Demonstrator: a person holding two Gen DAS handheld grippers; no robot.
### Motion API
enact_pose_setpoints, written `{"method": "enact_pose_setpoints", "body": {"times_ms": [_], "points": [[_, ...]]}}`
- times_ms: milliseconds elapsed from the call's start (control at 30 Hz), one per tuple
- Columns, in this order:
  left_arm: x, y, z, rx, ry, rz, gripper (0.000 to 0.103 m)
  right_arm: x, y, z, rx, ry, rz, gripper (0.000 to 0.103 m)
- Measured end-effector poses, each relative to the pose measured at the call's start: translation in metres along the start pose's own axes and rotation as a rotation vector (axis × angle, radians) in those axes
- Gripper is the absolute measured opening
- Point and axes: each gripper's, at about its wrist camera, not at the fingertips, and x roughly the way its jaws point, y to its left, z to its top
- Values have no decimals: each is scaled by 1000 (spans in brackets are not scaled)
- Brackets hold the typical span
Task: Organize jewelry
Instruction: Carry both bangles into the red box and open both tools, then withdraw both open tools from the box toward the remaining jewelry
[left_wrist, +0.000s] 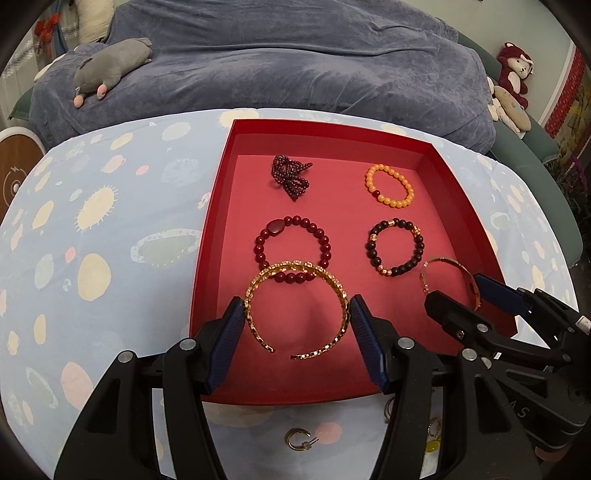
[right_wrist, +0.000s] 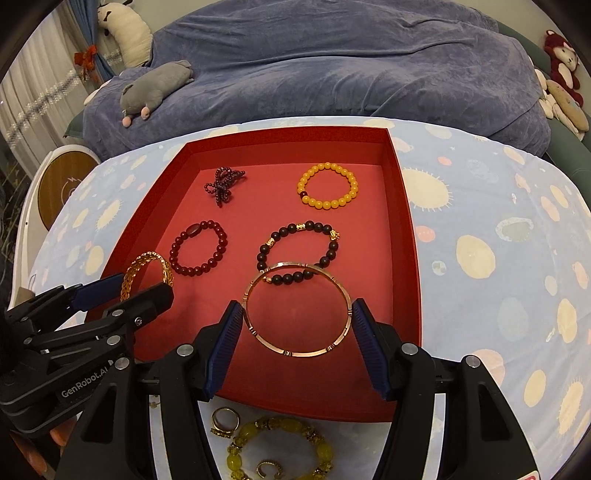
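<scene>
Both grippers are over the near end of the red tray (left_wrist: 214, 206), each clamped across a bangle.

Left gripper (left_wrist: 297, 314): pads pressed on both sides of the open gold chain-link cuff (left_wrist: 258, 334), gap of the cuff facing the camera. Cuff's far edge overlaps the dark red bead bracelet (left_wrist: 291, 243) in the left wrist view; can't tell if they touch or if the cuff is just above it.

Right gripper (right_wrist: 297, 314): pads pressed on both sides of the thin rose-gold bangle (right_wrist: 295, 352). Far edge overlaps the black bead bracelet (right_wrist: 299, 254) the same way; contact unclear. Whether either bangle rests on the tray floor or hangs just off it is not readable from these angles.

Rest of the tray: bunched string of small garnet beads (left_wrist: 290, 177) far left, orange bead bracelet (left_wrist: 391, 186) far right, well apart from each other.

Loose on the patterned tablecloth (left_wrist: 92, 229) just outside the near tray wall: a small gold hoop earring (left_wrist: 299, 439). The right wrist view shows a gold ring (right_wrist: 225, 422) and a yellow bead bracelet (right_wrist: 277, 446), the bracelet cut off by the bottom edge and partly behind the gripper body. A small curved gold piece inside it is too cropped to identify.

Gripper bodies hide the tray's near corners.
</scene>
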Motion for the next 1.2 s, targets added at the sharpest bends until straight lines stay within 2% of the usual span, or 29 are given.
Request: {"method": "enact_pose_setpoints", "body": {"times_ms": [67, 300, 800, 1200], "points": [[0, 3, -1, -10, -3, -3, 62, -1, -1, 0, 3, -6, -3, 59], [-9, 2, -8, -5, -13, -10, 67, -13, -3, -5, 23, -19, 3, 59], [-51, 2, -32, -29, -54, -22, 67, -55, -1, -36, 43, -45, 2, 60], [-67, 4, -68, -52, -32, -19, 67, -71, -8, -77, 82, -17, -10, 60]]}}
